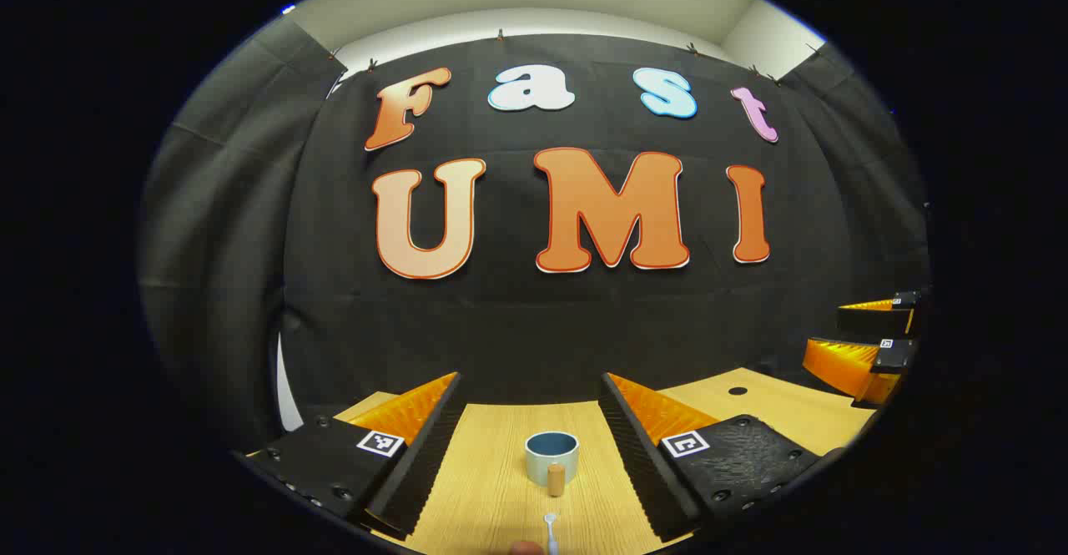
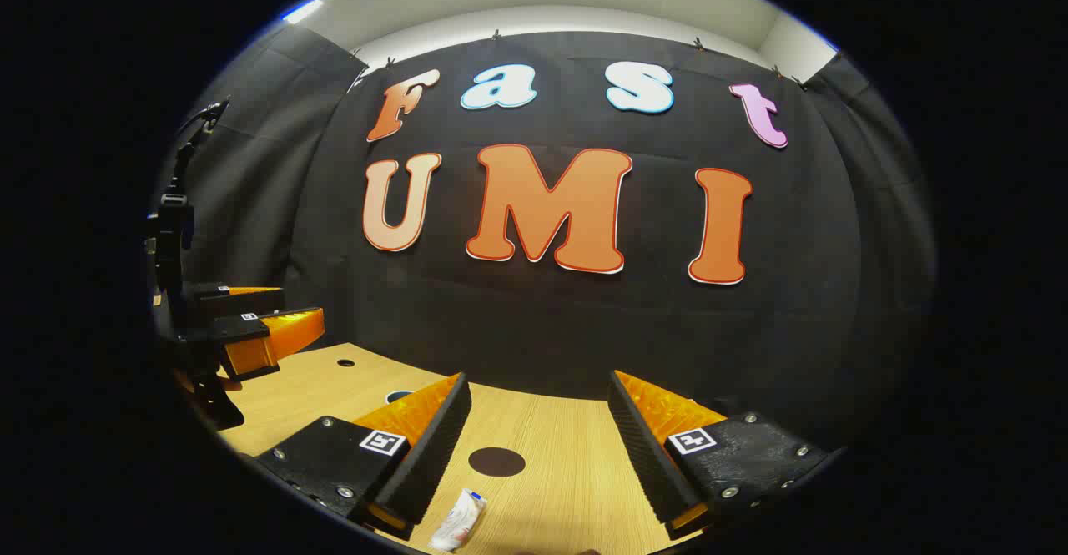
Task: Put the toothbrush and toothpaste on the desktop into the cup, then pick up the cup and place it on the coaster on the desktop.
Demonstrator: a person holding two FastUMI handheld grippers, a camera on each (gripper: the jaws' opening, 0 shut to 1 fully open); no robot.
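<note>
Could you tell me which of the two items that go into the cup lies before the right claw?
The toothpaste, a white tube by the right claw; the toothbrush lies before the left.

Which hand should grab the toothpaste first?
Right, probably: the toothpaste lies just ahead of the open right tongs. The left tongs face the cup and toothbrush.

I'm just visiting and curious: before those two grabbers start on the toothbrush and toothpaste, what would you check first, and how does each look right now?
1. Left gripper open, nothing held: ok.
2. Right gripper open, nothing held: ok.
3. Cup upright on the desktop, mouth open: ok.
4. Toothbrush lying in front of the cup: ok, though only its tip shows.
5. Toothpaste lying flat near the right gripper: ok.
6. Coaster bare, ready for the cup: ok.
</note>
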